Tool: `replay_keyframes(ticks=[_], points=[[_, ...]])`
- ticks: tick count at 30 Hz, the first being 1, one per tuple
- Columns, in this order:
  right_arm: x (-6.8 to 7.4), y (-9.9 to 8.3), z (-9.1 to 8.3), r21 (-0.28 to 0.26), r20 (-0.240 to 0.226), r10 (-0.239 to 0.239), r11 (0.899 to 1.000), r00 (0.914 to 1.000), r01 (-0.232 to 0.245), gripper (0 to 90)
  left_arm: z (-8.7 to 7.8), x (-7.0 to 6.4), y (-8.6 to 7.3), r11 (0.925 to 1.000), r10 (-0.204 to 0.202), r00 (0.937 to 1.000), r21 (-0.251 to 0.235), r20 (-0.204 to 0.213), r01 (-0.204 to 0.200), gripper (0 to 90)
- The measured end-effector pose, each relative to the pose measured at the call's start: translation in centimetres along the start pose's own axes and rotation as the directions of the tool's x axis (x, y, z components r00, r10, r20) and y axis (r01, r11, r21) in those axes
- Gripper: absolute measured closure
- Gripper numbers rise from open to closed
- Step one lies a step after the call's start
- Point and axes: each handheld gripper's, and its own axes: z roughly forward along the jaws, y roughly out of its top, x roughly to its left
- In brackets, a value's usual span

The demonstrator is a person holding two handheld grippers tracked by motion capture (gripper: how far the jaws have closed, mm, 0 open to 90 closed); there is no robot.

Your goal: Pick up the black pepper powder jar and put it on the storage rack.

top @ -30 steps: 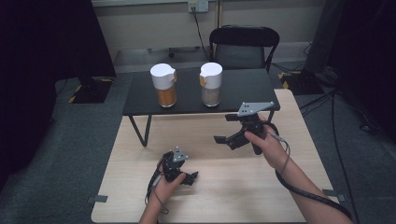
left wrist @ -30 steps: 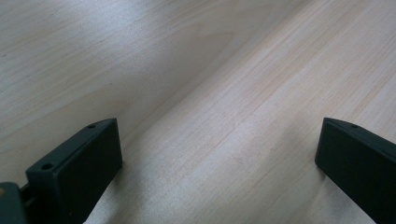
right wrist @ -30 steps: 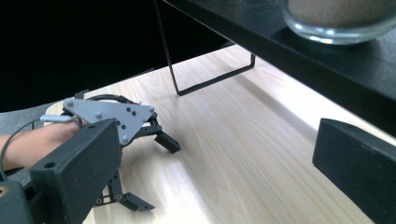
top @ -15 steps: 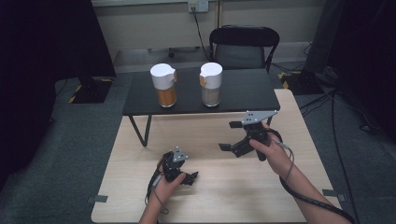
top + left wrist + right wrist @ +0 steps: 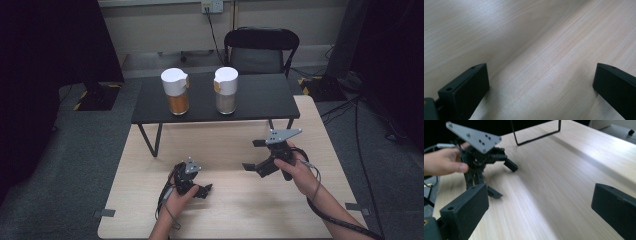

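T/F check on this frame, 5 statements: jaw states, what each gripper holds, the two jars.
1. Left gripper has its jaws shut on a jar. False: jaws stand apart over bare wooden table, holding nothing.
2. Right gripper is open and empty. True.
3. Two white-lidded jars stand on the black table. True.
4. The orange-filled jar stands right of the pale-filled jar. False: it stands left.
5. Both jars lie tipped over. False: both upright.
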Motion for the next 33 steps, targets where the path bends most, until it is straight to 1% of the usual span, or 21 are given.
replay_keyframes(ticks=[2, 6, 9, 17, 24, 31, 33], points=[[0.0, -0.3, -0.1, 0.009, 0.002, -0.004, 1.000, 1.0000, 0.004, 0.3, 0.0, 0.0, 0.0, 1.0000, 0.001, 1.0000, 0.000, 0.000, -0.001, 0.0], [-0.1, -1.2, -0.4, 0.016, 0.003, 0.002, 1.000, 1.0000, -0.002, 0.3, 0.0, 0.0, 0.0, 1.0000, 0.001, 1.0000, 0.000, 0.000, -0.001, 0.0], [-0.1, -1.6, -0.6, 0.036, 0.007, 0.000, 0.999, 1.0000, 0.000, 0.4, 0.0, 0.0, 0.0, 1.0000, 0.000, 1.0000, 0.000, 0.000, 0.000, 0.0], [-0.3, -3.2, -1.4, 0.054, 0.020, 0.017, 0.998, 0.9997, -0.018, 0.5, 0.0, 0.0, 0.0, 1.0000, 0.000, 1.0000, 0.000, 0.000, 0.000, 0.0], [-0.2, -4.0, -1.9, 0.072, 0.037, 0.013, 0.997, 0.9992, -0.016, 0.5, 0.0, 0.0, 0.0, 1.0000, 0.000, 1.0000, 0.000, 0.000, 0.000, 0.0], [-0.2, -5.1, -2.2, 0.099, 0.041, 0.008, 0.995, 0.9991, -0.012, 0.7, 0.0, 0.0, 0.0, 1.0000, 0.000, 1.0000, 0.000, 0.000, 0.000, 0.0], [0.0, -5.3, -2.4, 0.106, 0.049, 0.000, 0.994, 0.9988, -0.005, 0.6, 0.0, 0.0, 0.0, 1.0000, 0.000, 1.0000, 0.000, 0.000, 0.000, 0.0]])
